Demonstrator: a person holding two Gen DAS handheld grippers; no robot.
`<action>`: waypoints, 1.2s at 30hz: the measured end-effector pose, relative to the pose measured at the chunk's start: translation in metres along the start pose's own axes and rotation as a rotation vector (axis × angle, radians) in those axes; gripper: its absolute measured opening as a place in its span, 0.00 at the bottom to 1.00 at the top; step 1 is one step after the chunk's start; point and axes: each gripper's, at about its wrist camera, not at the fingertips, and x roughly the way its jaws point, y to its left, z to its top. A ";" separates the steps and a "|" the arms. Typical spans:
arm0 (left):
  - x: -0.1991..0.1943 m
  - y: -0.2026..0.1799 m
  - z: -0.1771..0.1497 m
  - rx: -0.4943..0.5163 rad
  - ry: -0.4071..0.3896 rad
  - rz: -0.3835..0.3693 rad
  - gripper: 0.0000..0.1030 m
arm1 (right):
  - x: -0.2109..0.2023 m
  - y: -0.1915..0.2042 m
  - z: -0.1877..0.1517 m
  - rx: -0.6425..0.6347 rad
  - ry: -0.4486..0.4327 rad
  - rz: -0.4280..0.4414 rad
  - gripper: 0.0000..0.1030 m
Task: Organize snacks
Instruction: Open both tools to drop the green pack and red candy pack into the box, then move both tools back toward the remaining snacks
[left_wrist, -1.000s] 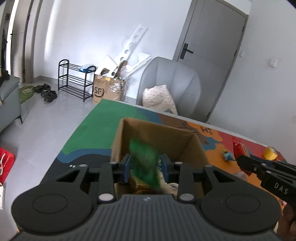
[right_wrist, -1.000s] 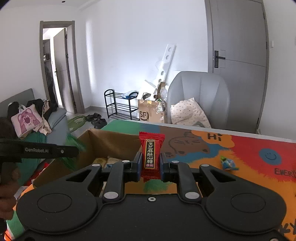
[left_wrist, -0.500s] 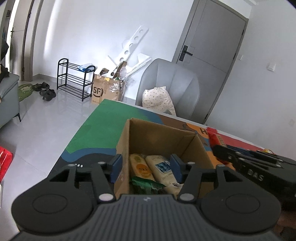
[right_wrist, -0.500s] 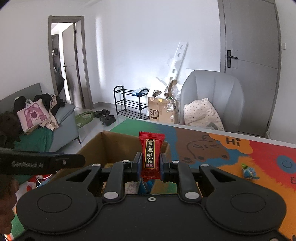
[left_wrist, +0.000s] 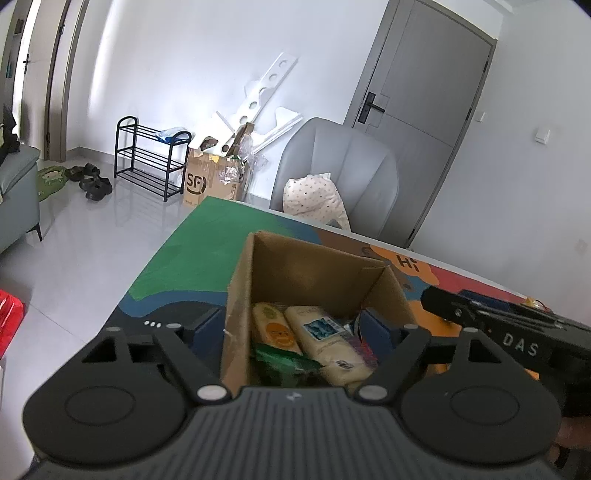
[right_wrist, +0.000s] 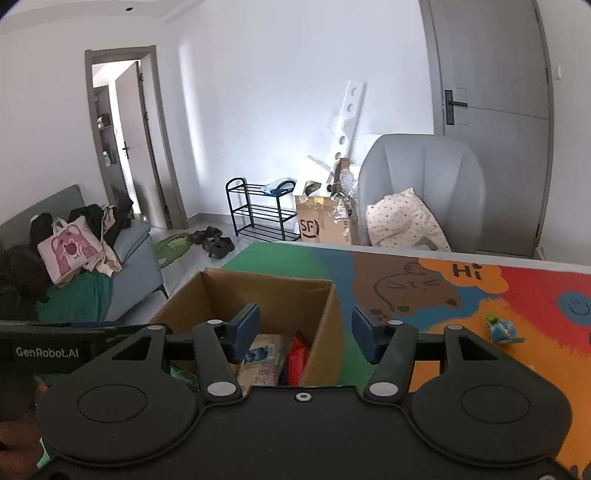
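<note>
An open cardboard box (left_wrist: 306, 266) stands on the colourful table mat and holds several snack packets, among them two cream ones (left_wrist: 325, 336) and a green one (left_wrist: 284, 360). My left gripper (left_wrist: 291, 328) is open and empty just above the box. My right gripper (right_wrist: 303, 332) is open and empty over the box's right wall (right_wrist: 325, 332). A red packet (right_wrist: 298, 356) stands inside the box below it. The right gripper's side also shows in the left wrist view (left_wrist: 509, 332). A small green-blue snack (right_wrist: 502, 328) lies on the mat to the right.
The mat (right_wrist: 498, 295) covers the table, whose far edge is near a grey armchair (right_wrist: 421, 184). A sofa with bags (right_wrist: 74, 258) is left of the table. A shoe rack (left_wrist: 147, 162) and an SF carton (left_wrist: 210, 181) stand by the far wall.
My left gripper opened and let the green packet fall into the box. My right gripper moved over the box, opened, and dropped the red packet in.
</note>
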 end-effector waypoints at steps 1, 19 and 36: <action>0.000 -0.003 0.000 0.003 -0.002 0.000 0.82 | -0.003 -0.003 -0.001 0.006 -0.003 -0.004 0.60; -0.009 -0.077 -0.018 0.114 -0.014 -0.038 0.93 | -0.056 -0.065 -0.023 0.123 -0.058 -0.086 0.86; -0.001 -0.137 -0.039 0.173 0.020 -0.070 0.94 | -0.089 -0.117 -0.045 0.192 -0.063 -0.127 0.92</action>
